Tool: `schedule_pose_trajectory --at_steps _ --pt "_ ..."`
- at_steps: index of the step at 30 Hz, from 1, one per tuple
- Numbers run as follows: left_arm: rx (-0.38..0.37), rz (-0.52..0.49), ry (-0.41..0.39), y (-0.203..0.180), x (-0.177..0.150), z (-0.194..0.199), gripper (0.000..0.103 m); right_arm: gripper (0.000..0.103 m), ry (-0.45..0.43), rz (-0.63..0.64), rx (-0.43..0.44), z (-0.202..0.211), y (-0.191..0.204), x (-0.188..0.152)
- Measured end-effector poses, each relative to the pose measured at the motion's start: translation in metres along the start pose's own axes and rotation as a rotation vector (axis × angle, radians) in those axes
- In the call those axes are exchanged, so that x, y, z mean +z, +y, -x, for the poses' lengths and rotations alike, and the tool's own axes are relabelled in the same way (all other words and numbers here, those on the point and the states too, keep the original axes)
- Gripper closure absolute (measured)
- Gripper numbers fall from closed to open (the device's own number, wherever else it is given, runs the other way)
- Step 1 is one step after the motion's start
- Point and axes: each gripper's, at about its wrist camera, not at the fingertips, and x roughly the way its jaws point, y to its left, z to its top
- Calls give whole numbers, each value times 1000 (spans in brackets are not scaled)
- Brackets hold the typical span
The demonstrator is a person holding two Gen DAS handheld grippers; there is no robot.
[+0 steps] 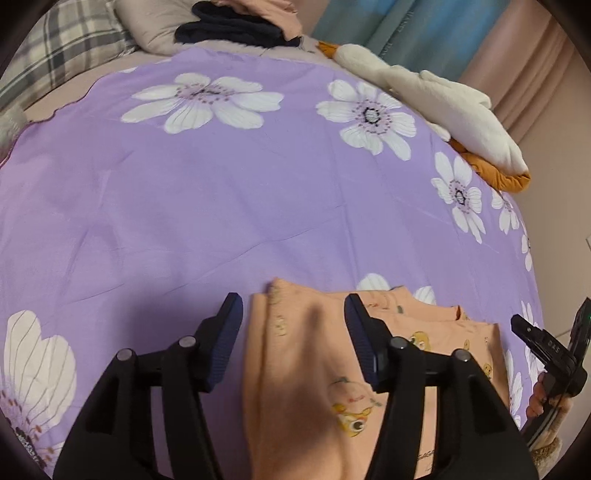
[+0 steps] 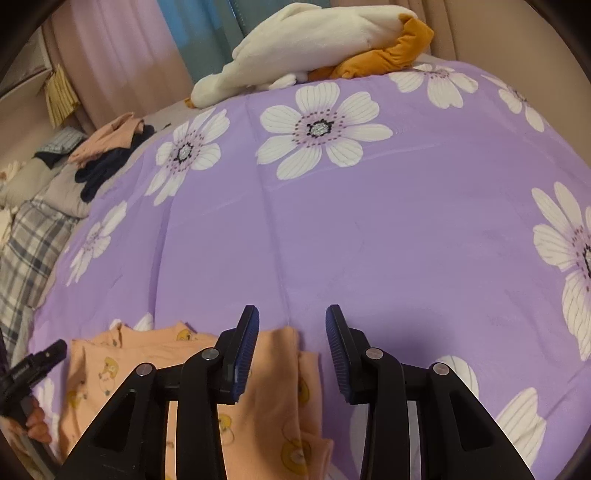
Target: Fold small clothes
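One peach garment (image 1: 314,369), printed with small yellow cartoon figures, lies flat on the purple flowered bedsheet (image 1: 221,206) at its near edge. The garment shows folded layers: a narrow folded strip on its left side in the left wrist view, and stepped edges toward its right side.

Two grippers are present. The left gripper (image 1: 293,332) hangs over the garment's left part with its jaws wide apart and nothing between them; one finger is over the sheet just beside the garment's left edge, the other over the garment itself. The right gripper (image 2: 291,343) sits at the garment's right edge, jaws likewise wide and empty, one finger over the cloth and the other over bare sheet. Whether any fingertip touches the fabric cannot be told.

Each wrist view catches the other gripper at its margin, along with part of the hand (image 2: 35,421) holding the left one.

Beyond the garment, at the sheet's far side, lies one white plush toy (image 2: 306,40) with orange parts. Near it, at the sheet's far corner, sits one heap of clothes (image 2: 110,147), peach pieces over dark navy ones. Beside that heap are one plaid pillow (image 1: 70,48) and one beige pillow (image 1: 155,26). Curtains (image 2: 122,48) hang behind the bed.
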Motion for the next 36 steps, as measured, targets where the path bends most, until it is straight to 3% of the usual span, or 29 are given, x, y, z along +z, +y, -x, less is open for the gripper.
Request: schedule_pose_trajectory --at_steps 1,6,8,9,10,11,12,14,19,24,28,36 --pt "2 13 17 4 0 -3 46 55 14 -3 18 -1 -1 -1" --pt "1 52 90 15 -6 -17 46 55 54 15 15 -16 3 -7" --pt "-1 60 85 16 -8 -18 48 55 73 29 24 -23 6 -9" --pt "1 63 75 16 -8 -17 51 64 78 32 13 -26 7 -10" --pt "3 62 70 16 -8 -17 67 83 74 44 -4 -27 9 -10" --pt "1 60 70 15 -8 -17 77 92 72 55 -20 -28 10 -11" --pt "-11 59 75 15 -8 -18 86 95 67 63 -31 -29 11 -11" --pt "-8 46 66 13 -9 -17 93 96 46 62 -23 -24 12 -10" --pt "-10 38 -1 9 -7 -7 96 97 -54 8 36 1 6 0" --pt "7 49 -19 8 0 -10 96 97 -109 4 21 5 5 8" --pt "67 29 6 11 0 -25 96 97 -48 -4 -23 -17 -1 6" --pt "85 14 26 13 -2 -32 92 97 55 -3 -71 -43 -5 -3"
